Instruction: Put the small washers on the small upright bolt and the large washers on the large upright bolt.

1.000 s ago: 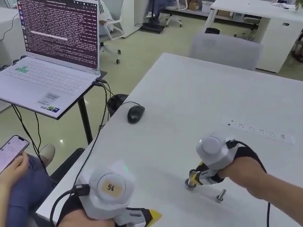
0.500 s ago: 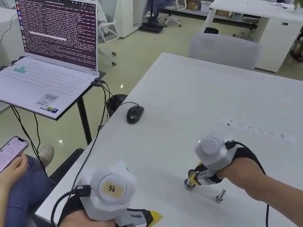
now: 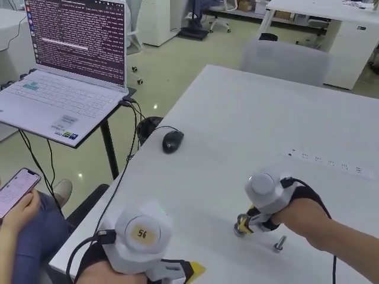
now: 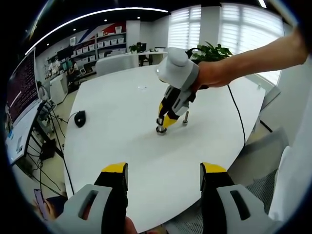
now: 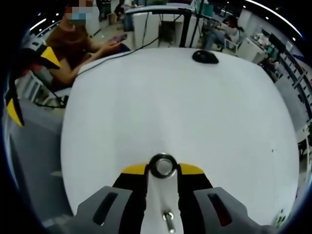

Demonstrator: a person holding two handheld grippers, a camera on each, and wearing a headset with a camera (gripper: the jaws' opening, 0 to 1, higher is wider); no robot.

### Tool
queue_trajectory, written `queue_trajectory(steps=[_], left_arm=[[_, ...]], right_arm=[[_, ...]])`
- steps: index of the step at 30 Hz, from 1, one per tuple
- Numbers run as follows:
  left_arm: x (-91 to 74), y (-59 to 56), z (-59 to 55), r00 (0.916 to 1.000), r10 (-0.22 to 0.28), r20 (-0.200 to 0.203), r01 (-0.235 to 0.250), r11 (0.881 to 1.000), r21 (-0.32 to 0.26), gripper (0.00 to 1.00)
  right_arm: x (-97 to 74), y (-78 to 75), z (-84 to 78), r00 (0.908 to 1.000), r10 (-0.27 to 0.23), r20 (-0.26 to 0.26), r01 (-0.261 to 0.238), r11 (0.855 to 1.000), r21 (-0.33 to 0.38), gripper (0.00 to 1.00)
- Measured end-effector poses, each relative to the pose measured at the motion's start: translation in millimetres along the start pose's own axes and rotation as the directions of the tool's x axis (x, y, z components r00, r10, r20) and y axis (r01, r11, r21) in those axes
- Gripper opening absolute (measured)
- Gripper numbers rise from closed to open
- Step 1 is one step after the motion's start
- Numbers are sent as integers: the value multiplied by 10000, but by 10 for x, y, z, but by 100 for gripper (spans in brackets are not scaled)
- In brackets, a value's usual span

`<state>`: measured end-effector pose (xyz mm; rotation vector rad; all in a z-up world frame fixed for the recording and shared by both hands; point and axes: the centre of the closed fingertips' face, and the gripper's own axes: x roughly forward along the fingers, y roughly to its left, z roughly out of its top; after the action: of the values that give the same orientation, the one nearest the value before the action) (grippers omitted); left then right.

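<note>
My right gripper (image 5: 163, 171) pinches a washer (image 5: 163, 156) by its rim, low over the table (image 5: 146, 97). I judge it thin, hard and slippery, so an edge grip suits. The small bolt (image 3: 279, 243) stands just beside. My left gripper (image 4: 165, 175) gapes, empty.

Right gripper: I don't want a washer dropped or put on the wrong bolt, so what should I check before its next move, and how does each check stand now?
1. Right gripper shut on the washer: ok, the ring sits between its yellow tips.
2. Washer over the large bolt: cannot tell, the tips hide the bolt's top.
3. Washer size suits that bolt: cannot tell.
4. Small bolt upright and apart from the tips: ok.
5. Left gripper open and away from the work: ok.
</note>
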<state>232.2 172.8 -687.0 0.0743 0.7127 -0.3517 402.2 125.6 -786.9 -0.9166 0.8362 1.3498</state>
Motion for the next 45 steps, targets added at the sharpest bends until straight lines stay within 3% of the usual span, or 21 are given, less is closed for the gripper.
queue_trajectory(steps=[16, 20, 26, 31, 37, 41, 45], left_arm=[[-10, 23, -5, 10000, 46, 48, -45, 9999, -119, 59], [1, 32, 11, 10000, 37, 71, -37, 9999, -108, 59], [28, 28, 33, 9999, -41, 101, 41, 10000, -56, 59], [69, 36, 55, 9999, -118, 107, 118, 9999, 1, 59], [174, 1, 46, 9992, -391, 29, 391, 9989, 247, 59], [261, -50, -30, 9976, -634, -268, 651, 9956, 680, 59], [342, -102, -110, 9952, -881, -433, 914, 9926, 800, 59]], right_arm=[[223, 33, -111, 9994, 87, -321, -74, 9991, 425, 24], [241, -7, -122, 9997, 65, -224, -54, 9986, 520, 24], [131, 59, -148, 9998, -201, 43, 197, 9966, 796, 25], [13, 193, -204, 9967, -565, 577, 472, 9873, 1519, 28], [-88, 526, -351, 9877, -621, 1436, 267, 9712, 2367, 31], [-142, 648, -489, 9822, -781, 1710, 276, 9596, 2799, 32], [-200, 774, -679, 9774, -952, 1890, 251, 9388, 3435, 34]])
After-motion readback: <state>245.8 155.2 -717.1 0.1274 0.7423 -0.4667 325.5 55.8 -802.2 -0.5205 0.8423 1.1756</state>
